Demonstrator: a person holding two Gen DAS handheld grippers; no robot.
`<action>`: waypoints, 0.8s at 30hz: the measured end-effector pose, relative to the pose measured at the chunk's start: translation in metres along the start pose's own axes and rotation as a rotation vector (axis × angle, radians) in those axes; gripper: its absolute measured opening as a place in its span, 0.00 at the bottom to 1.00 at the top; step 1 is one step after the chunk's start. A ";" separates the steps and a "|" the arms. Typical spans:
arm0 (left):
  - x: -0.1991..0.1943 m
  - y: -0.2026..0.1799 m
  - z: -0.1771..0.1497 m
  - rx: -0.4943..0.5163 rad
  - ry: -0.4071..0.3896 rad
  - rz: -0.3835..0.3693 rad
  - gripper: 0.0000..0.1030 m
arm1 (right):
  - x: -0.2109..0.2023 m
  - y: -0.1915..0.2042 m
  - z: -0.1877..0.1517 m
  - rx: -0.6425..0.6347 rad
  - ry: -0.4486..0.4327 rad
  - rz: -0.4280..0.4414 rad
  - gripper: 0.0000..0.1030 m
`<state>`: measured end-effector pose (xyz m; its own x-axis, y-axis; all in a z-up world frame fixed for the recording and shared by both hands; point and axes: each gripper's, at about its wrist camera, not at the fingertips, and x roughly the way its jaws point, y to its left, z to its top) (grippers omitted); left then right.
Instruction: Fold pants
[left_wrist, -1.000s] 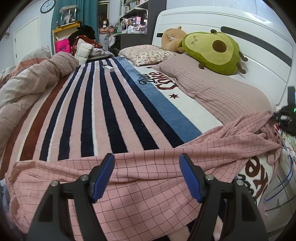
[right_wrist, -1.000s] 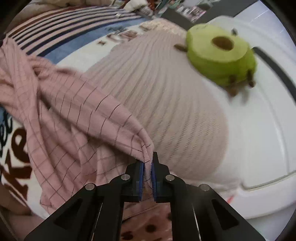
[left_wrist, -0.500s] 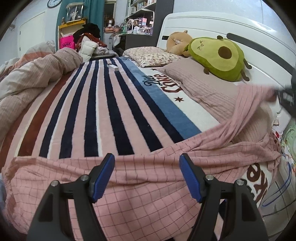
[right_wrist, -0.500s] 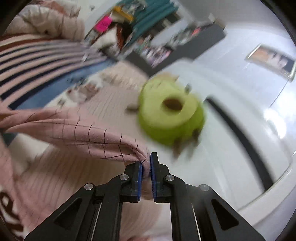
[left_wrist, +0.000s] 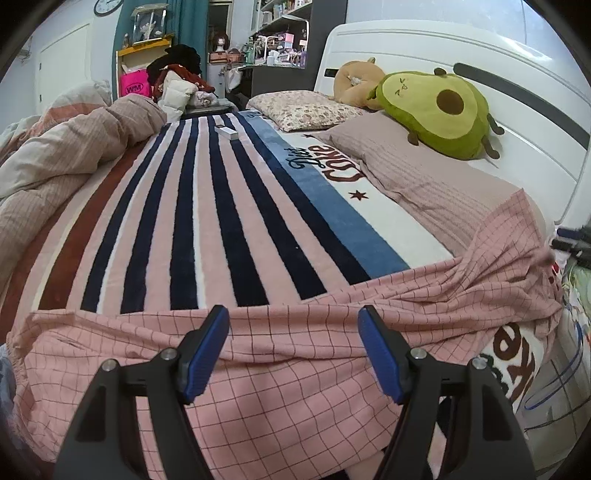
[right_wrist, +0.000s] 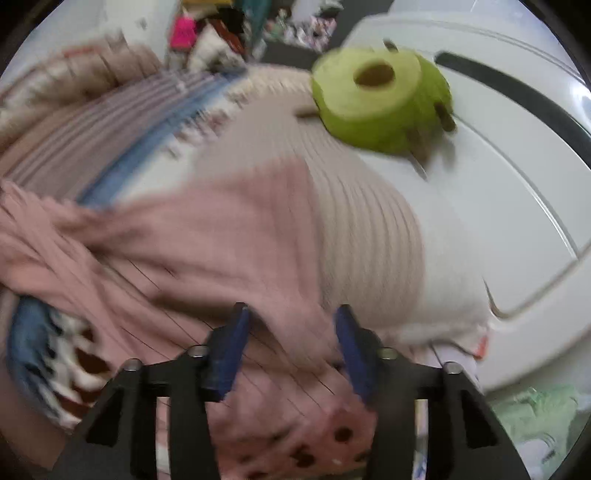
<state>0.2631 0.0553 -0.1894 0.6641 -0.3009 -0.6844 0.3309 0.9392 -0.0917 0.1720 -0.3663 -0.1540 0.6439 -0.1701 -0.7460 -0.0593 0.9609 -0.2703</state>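
Left wrist view: the left gripper (left_wrist: 293, 352) is held wide apart and empty above the pink checked cotton pants (left_wrist: 258, 354), which are spread across the near edge of the striped plush blanket (left_wrist: 177, 221) covering the bed; neither blue pad is seen to press on the cloth. The far end of the pants is draped up onto the ribbed dusty-pink pillow (left_wrist: 424, 177), below the green avocado plush toy (left_wrist: 439, 110) that is propped against the white headboard (left_wrist: 517, 92). Wrinkles are gathered toward that raised end, while the near part lies fairly flat. Right wrist view: the picture is blurred by motion, yet the right gripper (right_wrist: 291, 347) is shown with its jaws parted to a middling width, having just been opening; the pants lie beneath and between the pads, but no grip on them is visible, so the cloth is judged released. Here the pants are seen resting partly on the pillow and partly on the blanket. From this position the released end may slide off the rounded pillow, or stay bunched there, and a crooked fold would result. Loose cloth between the parted pads could also be snagged and dragged as the tool is drawn away, undoing the spread. A fresh grasp taken on a wrinkle instead of an edge would carry that skew through every later fold.
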 end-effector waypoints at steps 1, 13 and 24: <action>0.001 0.001 0.000 -0.002 0.000 -0.001 0.66 | -0.007 0.002 0.007 0.004 -0.020 0.051 0.44; 0.015 0.010 -0.001 -0.004 0.026 0.013 0.66 | 0.095 -0.013 0.080 -0.047 0.132 0.113 0.43; 0.027 0.020 0.015 -0.029 0.004 0.027 0.66 | 0.037 -0.022 0.147 0.038 -0.244 0.016 0.00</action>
<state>0.2979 0.0630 -0.1988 0.6697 -0.2751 -0.6898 0.2937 0.9512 -0.0942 0.3093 -0.3613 -0.0856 0.8084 -0.1012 -0.5799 -0.0452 0.9715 -0.2326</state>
